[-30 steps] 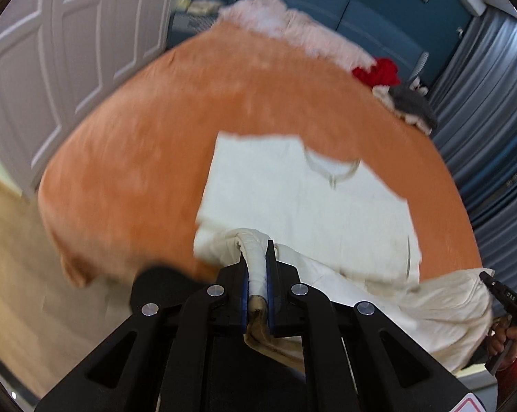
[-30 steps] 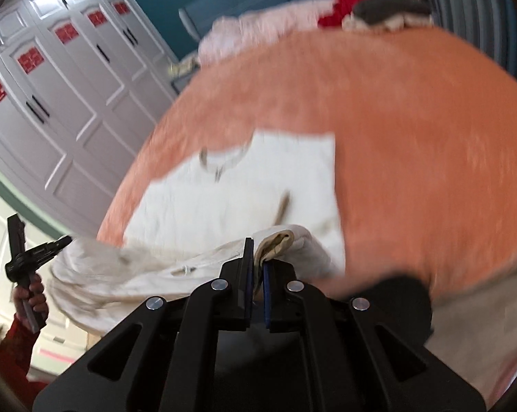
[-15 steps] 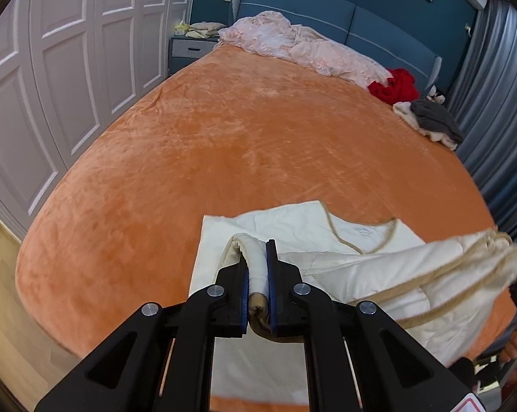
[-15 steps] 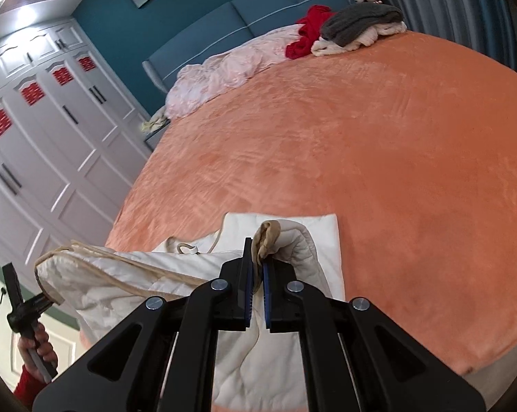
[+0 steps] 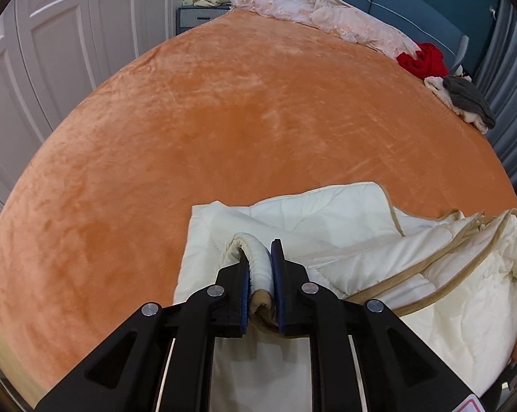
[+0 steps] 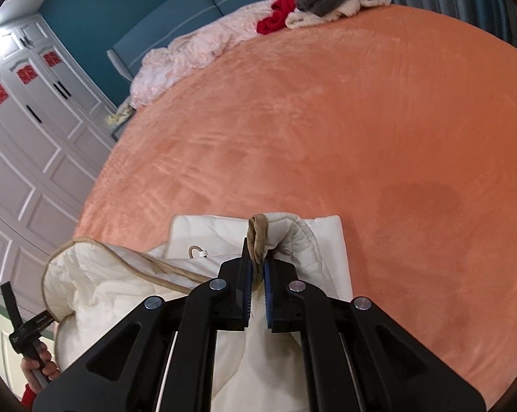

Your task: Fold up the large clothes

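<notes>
Both grippers had carried the lifted edge of the cream quilted garment [image 5: 327, 219] forward over itself and down toward the orange bedspread [image 5: 224, 120], so that the flat white rectangle with its neckline seen a second earlier was now mostly covered by the folded-over layer. At this moment the left gripper [image 5: 260, 264] had its jaws opening, with a rolled cuff of the garment between the blue pads and apparently still touched by them. The right gripper [image 6: 257, 264] remained nearly closed, pinching a tan-trimmed edge of the garment [image 6: 258, 237]. The garment lay at the near edge of the bed, its middle sagging in a loose bulge between the two grippers rather than flat. From here the likely trouble was unevenness: if the left side was let go before the right, the slack middle could slump or pull askew and leave a crooked, lumpy fold. Being so near the bed's edge, the bulky cloth might also slide off. The red clothing [image 5: 423, 58] and grey item [image 5: 468, 98] stayed well apart at the far end.
</notes>
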Available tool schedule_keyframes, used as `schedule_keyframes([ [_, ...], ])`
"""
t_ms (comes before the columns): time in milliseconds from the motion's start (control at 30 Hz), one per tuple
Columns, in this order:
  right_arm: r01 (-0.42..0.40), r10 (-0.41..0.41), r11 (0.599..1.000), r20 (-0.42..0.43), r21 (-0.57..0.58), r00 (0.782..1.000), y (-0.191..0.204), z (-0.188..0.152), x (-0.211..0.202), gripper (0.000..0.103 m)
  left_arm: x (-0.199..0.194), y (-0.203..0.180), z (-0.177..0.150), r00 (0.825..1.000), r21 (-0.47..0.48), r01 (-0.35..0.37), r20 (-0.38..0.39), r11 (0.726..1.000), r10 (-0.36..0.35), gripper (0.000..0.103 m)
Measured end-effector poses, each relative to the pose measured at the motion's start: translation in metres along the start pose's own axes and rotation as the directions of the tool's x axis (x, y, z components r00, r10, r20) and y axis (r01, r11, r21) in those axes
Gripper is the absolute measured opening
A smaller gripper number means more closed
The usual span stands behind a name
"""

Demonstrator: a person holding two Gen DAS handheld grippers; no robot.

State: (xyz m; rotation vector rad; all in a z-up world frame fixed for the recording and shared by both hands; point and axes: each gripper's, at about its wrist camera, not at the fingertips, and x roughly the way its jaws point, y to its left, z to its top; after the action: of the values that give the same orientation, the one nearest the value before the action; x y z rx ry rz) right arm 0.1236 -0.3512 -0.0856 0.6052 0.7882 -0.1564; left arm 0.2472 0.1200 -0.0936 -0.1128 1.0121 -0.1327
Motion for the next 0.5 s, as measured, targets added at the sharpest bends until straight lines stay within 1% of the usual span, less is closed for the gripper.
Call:
schedule_keyframes([
  [100,0.014,-0.013,1.0,-0.012,0.018,1.0,-0.004,-0.004,0.013,0.007,0.011,0.004,0.0,1.0,-0.022,0.014,-0.02,1.0,-0.015,0.014],
  [167,0.012,-0.011,1.0,-0.019,0.029,1.0,-0.006,-0.003,0.017,0.008,0.014,0.009,0.001,0.999,-0.05,0.041,-0.028,0.998,-0.042,0.015],
  [267,-0.014,0.014,0.999,-0.01,0.034,1.0,-0.005,0.0,0.006,0.014,0.005,0.015,0.004,0.996,-0.085,0.078,-0.032,0.993,-0.081,0.017],
  [333,-0.034,0.034,0.999,0.033,0.004,0.999,-0.001,0.004,-0.014,0.029,-0.008,0.019,0.006,0.994,-0.095,0.108,-0.018,0.99,-0.11,0.018],
  [367,-0.033,0.033,0.999,0.065,-0.01,0.997,0.002,0.003,-0.026,0.055,-0.017,0.021,0.007,0.992,-0.099,0.127,-0.005,0.987,-0.128,0.019],
  [400,-0.029,0.033,0.999,0.125,-0.031,0.992,0.005,0.004,-0.042,0.072,-0.024,0.022,0.008,0.99,-0.099,0.139,0.005,0.985,-0.139,0.02],
  [467,-0.048,0.061,0.996,0.198,-0.072,0.978,0.01,0.005,-0.066,0.074,-0.04,0.023,0.01,0.985,-0.087,0.173,0.033,0.981,-0.171,0.023],
  [500,-0.054,0.071,0.995,0.203,-0.089,0.977,0.012,0.006,-0.072,0.076,-0.05,0.024,0.01,0.981,-0.082,0.19,0.048,0.978,-0.187,0.024],
])
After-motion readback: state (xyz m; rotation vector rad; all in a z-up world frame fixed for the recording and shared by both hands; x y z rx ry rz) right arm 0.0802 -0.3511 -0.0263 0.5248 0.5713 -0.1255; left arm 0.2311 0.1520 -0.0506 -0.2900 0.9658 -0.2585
